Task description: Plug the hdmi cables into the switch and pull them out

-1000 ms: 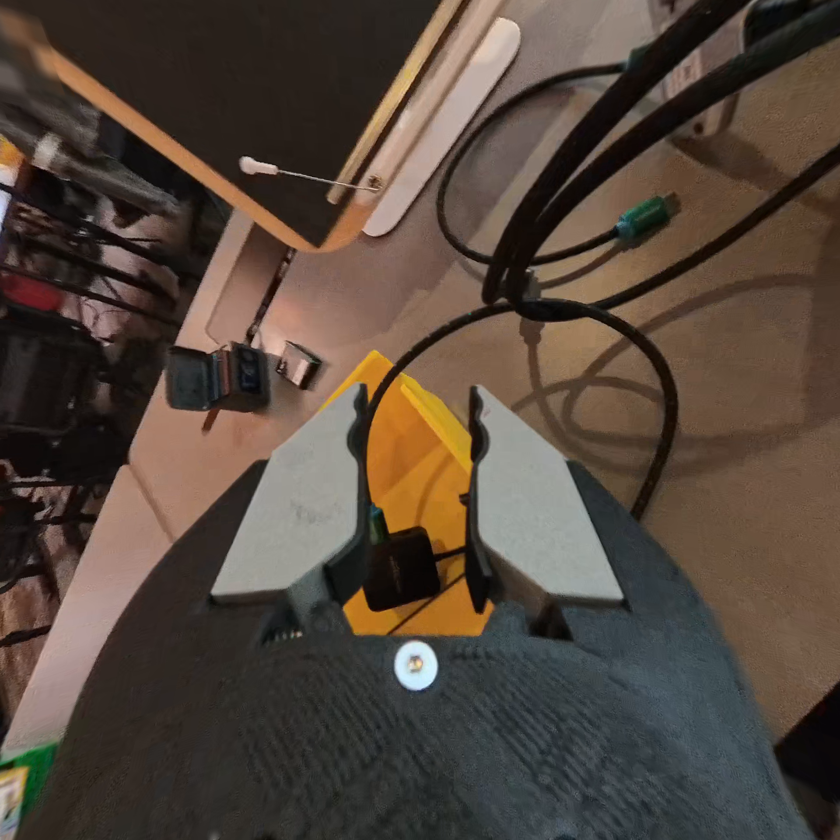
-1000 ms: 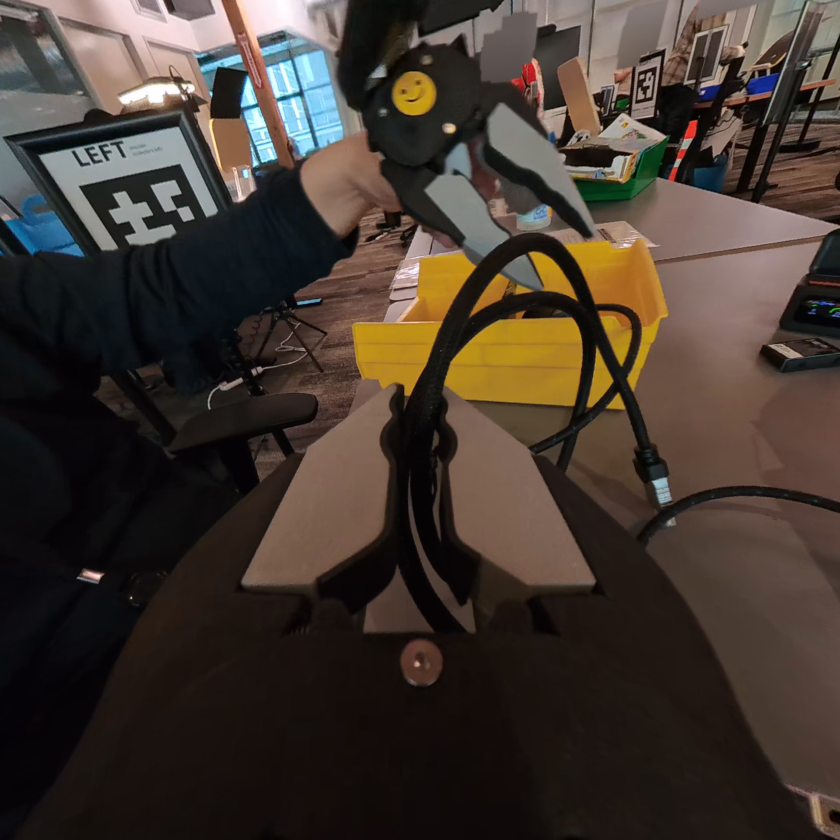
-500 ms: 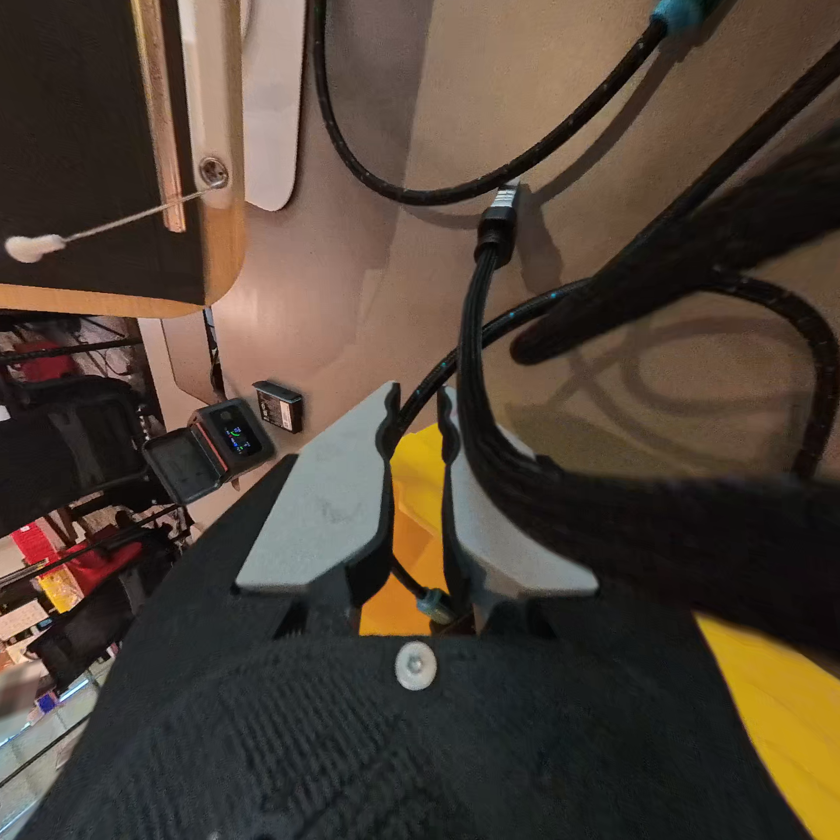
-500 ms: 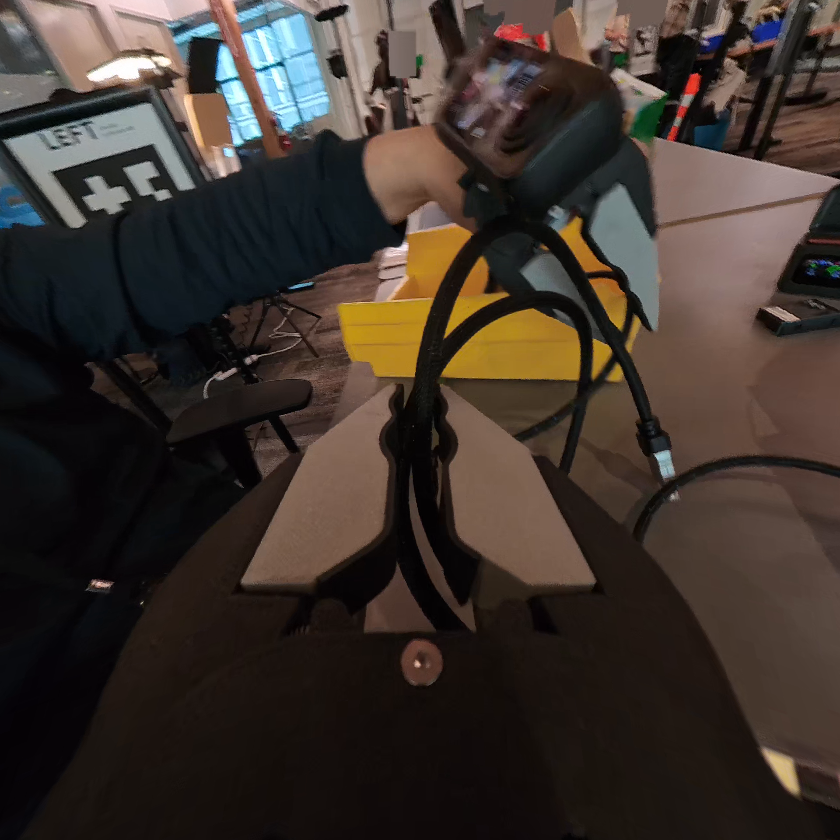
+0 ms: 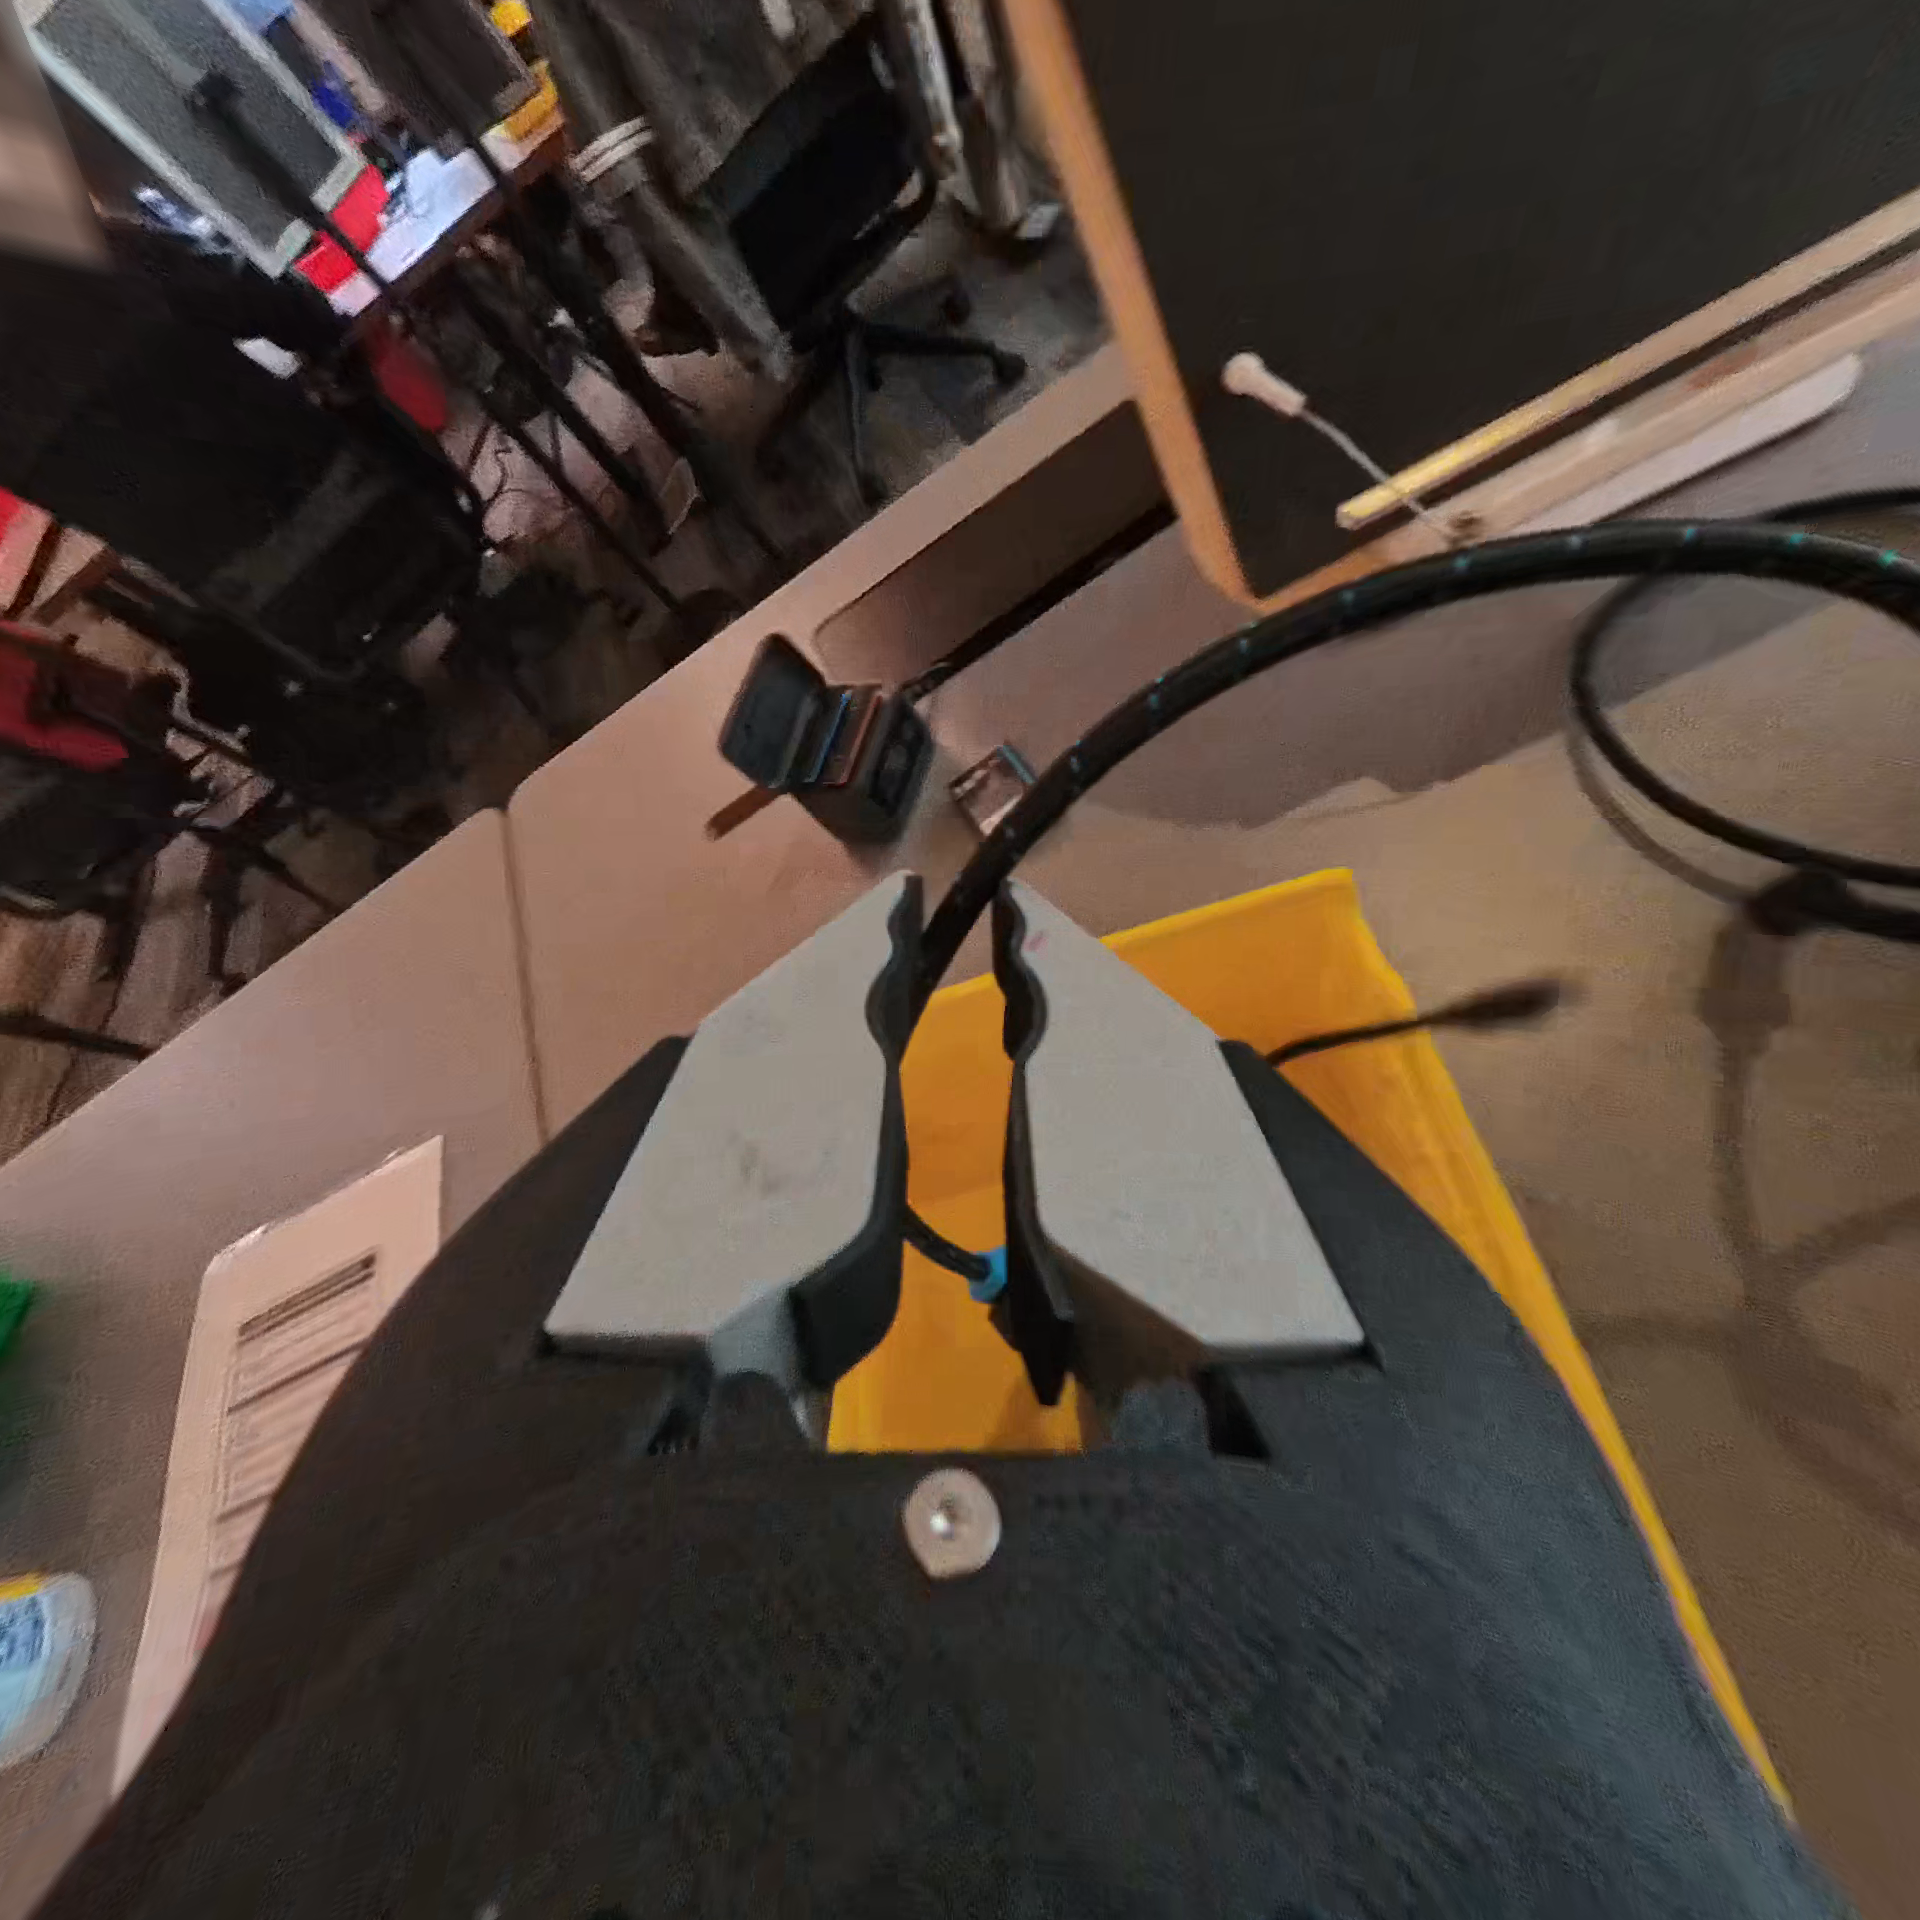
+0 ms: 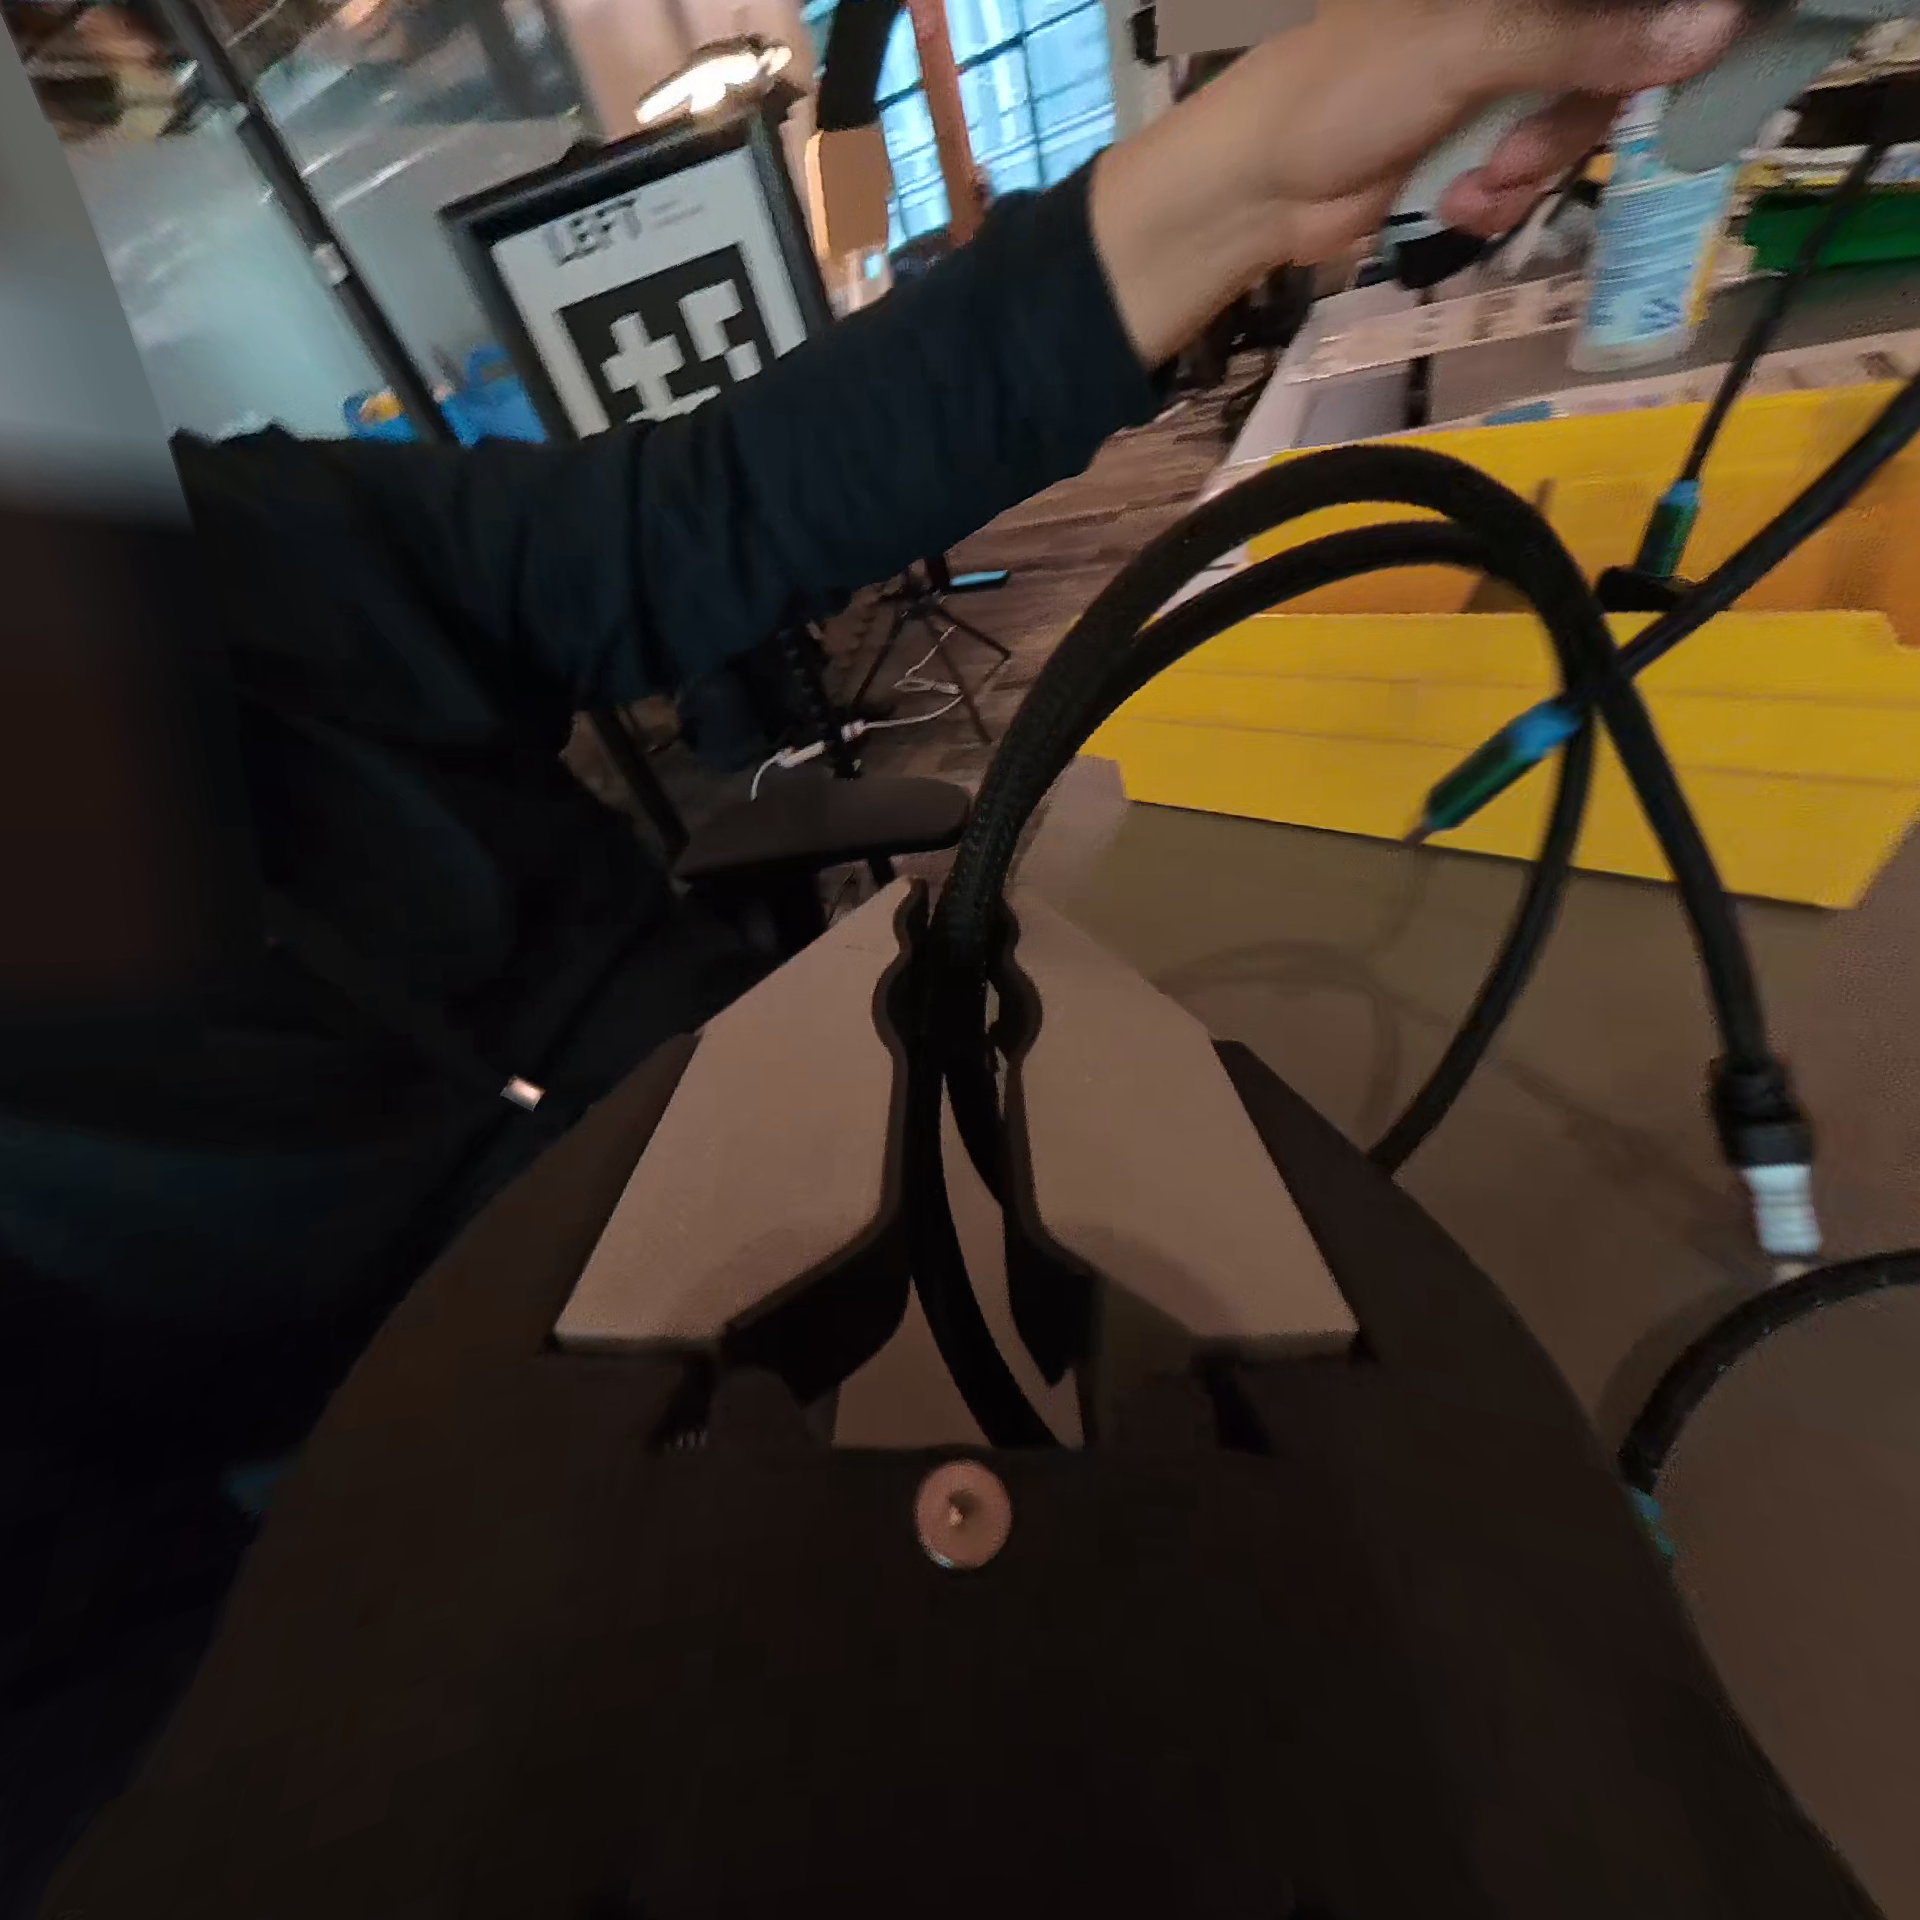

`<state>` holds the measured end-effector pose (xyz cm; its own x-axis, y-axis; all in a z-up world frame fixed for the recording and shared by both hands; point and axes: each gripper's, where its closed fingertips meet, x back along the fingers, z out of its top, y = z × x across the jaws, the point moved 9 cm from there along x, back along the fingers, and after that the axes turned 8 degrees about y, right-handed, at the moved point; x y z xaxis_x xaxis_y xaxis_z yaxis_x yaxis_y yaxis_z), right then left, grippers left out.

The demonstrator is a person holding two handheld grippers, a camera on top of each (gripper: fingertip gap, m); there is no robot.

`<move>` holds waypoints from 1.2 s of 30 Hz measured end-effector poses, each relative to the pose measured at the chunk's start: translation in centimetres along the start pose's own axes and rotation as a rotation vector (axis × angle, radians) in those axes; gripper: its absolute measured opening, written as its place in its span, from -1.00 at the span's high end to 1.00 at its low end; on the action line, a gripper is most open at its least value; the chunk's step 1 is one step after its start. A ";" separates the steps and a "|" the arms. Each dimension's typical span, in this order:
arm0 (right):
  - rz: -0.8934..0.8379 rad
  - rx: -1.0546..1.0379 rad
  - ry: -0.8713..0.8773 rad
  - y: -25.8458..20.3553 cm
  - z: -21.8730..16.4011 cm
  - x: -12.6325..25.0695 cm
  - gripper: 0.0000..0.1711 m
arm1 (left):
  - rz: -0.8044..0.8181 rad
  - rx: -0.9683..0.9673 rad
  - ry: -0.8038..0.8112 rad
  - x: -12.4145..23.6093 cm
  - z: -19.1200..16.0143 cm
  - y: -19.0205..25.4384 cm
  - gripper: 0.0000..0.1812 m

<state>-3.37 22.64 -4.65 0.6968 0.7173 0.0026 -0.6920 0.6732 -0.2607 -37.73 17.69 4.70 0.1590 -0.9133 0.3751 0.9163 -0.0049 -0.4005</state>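
Note:
My left gripper (image 5: 956,904) is shut on a thin black braided cable (image 5: 1299,613) that arcs up and to the right over the yellow bin (image 5: 1382,1049). A blue plug end (image 5: 987,1273) shows between the fingers near their base. My right gripper (image 6: 961,935) is shut on a bundle of thick black braided cables (image 6: 1299,509) that loops right and down to a black plug (image 6: 1766,1132) above the table. In the right wrist view the thin cable hangs from the left hand (image 6: 1351,135), with a green plug (image 6: 1673,520) and a small black part (image 6: 1636,592) over the bin (image 6: 1455,727). Another green plug (image 6: 1496,769) dangles lower.
A black open case (image 5: 821,748) and a small metal clip (image 5: 987,779) lie beyond the bin. A paper sheet (image 5: 281,1403) lies at left. A black board with a wooden edge (image 5: 1455,260) stands at the back. More cable (image 5: 1662,790) coils at right. A bottle (image 6: 1642,229) stands behind the bin. Some 35 cm of space lies between my two pairs of fingers.
The left gripper closed on the thin cable and rose, swinging its view toward the table's far edge. The cable's plugs now dangle over the bin. The right gripper kept its hold on the bundle.

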 end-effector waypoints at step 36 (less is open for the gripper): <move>-0.468 0.156 0.111 -5.0 5.8 3.5 0.72 | -0.240 0.308 0.329 12.5 -7.8 4.3 0.40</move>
<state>1.41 22.85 2.22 0.9491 0.3142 -0.0202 -0.3145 0.9430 -0.1085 -34.66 3.12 1.15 -0.1482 -0.9812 0.1237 0.9865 -0.1555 -0.0517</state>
